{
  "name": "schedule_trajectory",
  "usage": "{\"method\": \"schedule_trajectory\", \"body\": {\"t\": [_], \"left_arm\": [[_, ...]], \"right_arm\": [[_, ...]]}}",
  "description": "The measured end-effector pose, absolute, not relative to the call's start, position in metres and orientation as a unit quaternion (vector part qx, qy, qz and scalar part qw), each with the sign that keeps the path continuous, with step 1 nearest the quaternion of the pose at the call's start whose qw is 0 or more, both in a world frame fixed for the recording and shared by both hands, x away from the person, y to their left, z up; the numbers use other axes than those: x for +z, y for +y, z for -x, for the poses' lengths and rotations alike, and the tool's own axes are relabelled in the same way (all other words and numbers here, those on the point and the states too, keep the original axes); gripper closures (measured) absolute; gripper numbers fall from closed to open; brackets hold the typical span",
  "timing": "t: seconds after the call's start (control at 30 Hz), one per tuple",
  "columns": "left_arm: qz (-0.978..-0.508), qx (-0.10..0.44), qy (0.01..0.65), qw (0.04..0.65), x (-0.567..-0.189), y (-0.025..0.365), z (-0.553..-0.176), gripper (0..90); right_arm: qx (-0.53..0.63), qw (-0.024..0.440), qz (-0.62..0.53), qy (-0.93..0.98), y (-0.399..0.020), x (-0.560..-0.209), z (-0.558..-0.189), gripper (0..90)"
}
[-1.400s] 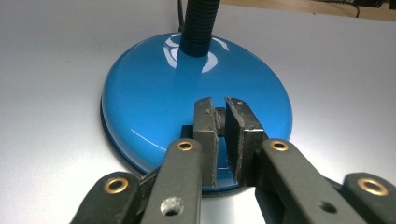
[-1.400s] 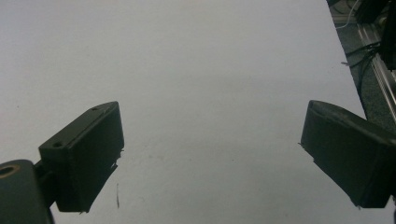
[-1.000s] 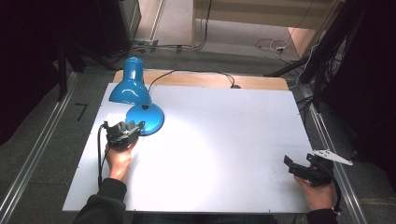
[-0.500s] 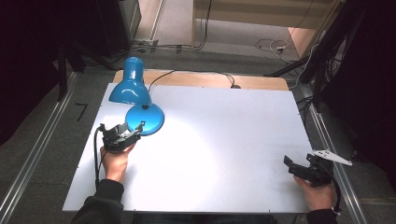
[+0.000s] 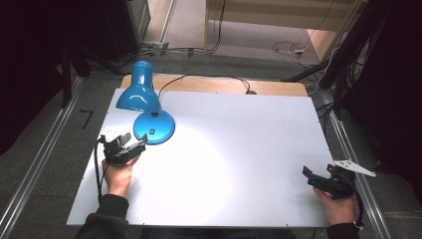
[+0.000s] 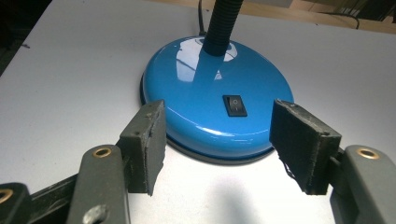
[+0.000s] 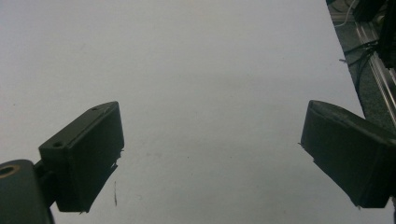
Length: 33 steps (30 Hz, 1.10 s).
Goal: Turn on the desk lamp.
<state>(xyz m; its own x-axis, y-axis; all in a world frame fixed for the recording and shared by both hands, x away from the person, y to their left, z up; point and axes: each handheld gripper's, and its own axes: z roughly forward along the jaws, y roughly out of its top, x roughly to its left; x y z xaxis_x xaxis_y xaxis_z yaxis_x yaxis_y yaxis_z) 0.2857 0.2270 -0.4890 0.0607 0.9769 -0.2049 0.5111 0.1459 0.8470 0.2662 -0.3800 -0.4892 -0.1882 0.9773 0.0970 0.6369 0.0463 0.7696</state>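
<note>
The left gripper (image 6: pixel 217 149) has just spread its jaws and drawn back a little from the glossy blue desk lamp's round base (image 6: pixel 217 105) near the table's far left corner; nothing sits between its pads. The lamp is lit, so the black rocker switch (image 6: pixel 234 105) looks already pressed, while the right gripper (image 5: pixel 318 180) rests spread and empty at the near right corner.

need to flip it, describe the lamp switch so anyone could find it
On the white table a blue lamp stands near the far left corner. Its round base faces the left gripper. The switch is the small black rocker on top, below the black neck.
</note>
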Motion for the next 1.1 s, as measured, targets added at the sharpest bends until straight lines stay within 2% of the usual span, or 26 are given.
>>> {"method": "schedule_trajectory", "body": {"t": [1.1], "left_arm": [[-0.609,0.280,0.613,0.418,-0.487,0.227,-0.256,37.3]], "right_arm": [[0.359,0.236,-0.589,0.684,-0.379,-0.489,-0.266,4.5]]}}
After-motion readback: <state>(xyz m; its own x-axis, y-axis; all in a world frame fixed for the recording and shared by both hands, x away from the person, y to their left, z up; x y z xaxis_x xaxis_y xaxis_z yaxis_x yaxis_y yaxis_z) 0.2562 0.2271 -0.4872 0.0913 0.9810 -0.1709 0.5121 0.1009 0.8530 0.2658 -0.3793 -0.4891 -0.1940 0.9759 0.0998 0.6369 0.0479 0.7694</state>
